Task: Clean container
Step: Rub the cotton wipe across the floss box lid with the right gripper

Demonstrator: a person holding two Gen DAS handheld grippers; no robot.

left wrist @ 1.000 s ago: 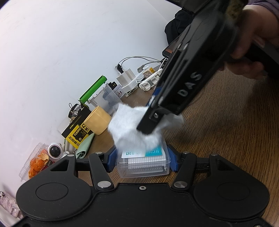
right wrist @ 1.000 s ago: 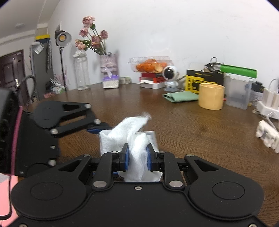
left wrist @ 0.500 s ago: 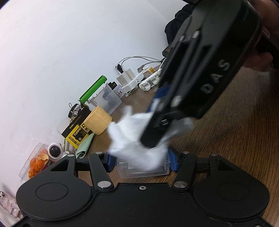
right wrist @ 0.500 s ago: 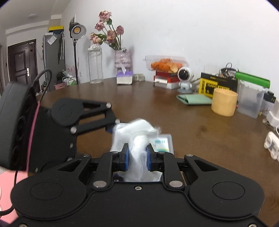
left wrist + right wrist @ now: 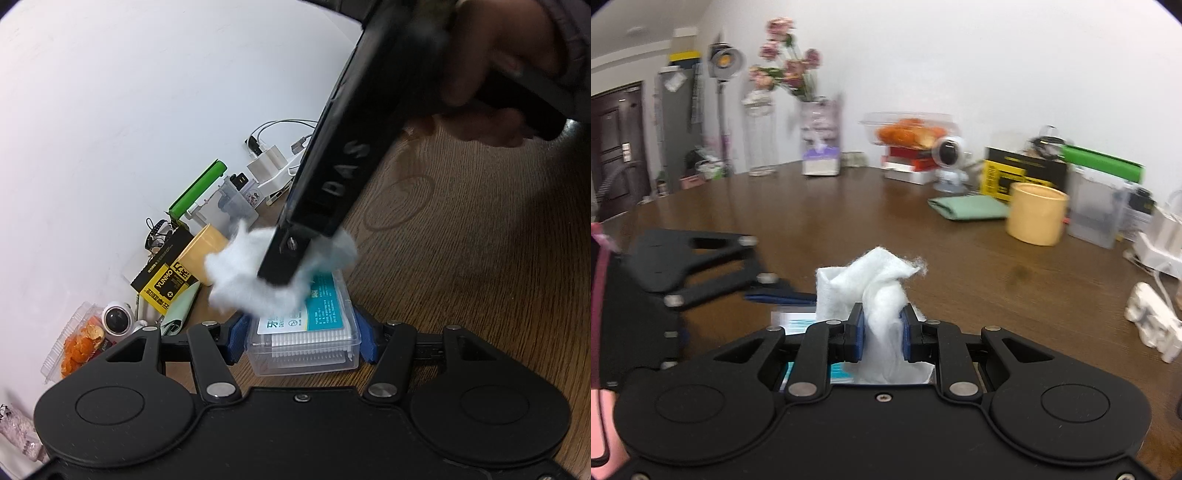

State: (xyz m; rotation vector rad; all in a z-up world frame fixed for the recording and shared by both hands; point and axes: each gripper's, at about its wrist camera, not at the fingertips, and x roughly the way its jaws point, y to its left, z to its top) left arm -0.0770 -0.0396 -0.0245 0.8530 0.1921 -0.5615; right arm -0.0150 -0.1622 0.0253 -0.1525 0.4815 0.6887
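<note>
My left gripper (image 5: 301, 338) is shut on a clear plastic container (image 5: 308, 341) of white sticks with a teal and white label, holding it by its two sides on the wooden table. My right gripper (image 5: 882, 328) is shut on a crumpled white wipe (image 5: 875, 288). In the left wrist view the right gripper (image 5: 280, 266) comes down from the upper right and presses the wipe (image 5: 240, 277) on the far left part of the container's lid. In the right wrist view the container (image 5: 792, 321) shows only partly under the wipe, with the left gripper (image 5: 783, 293) at its left.
Along the wall stand a yellow cup (image 5: 1036, 214), a green cloth (image 5: 967, 208), a black and yellow box (image 5: 1015, 173), a clear bin with a green lid (image 5: 1097, 206), a small white camera (image 5: 949, 162), a fruit box (image 5: 908, 131), chargers (image 5: 1163, 243) and flower vases (image 5: 820, 147).
The right gripper has dragged the wipe across the container's lid toward its far left end, uncovering most of the label. The left gripper keeps the container still.
</note>
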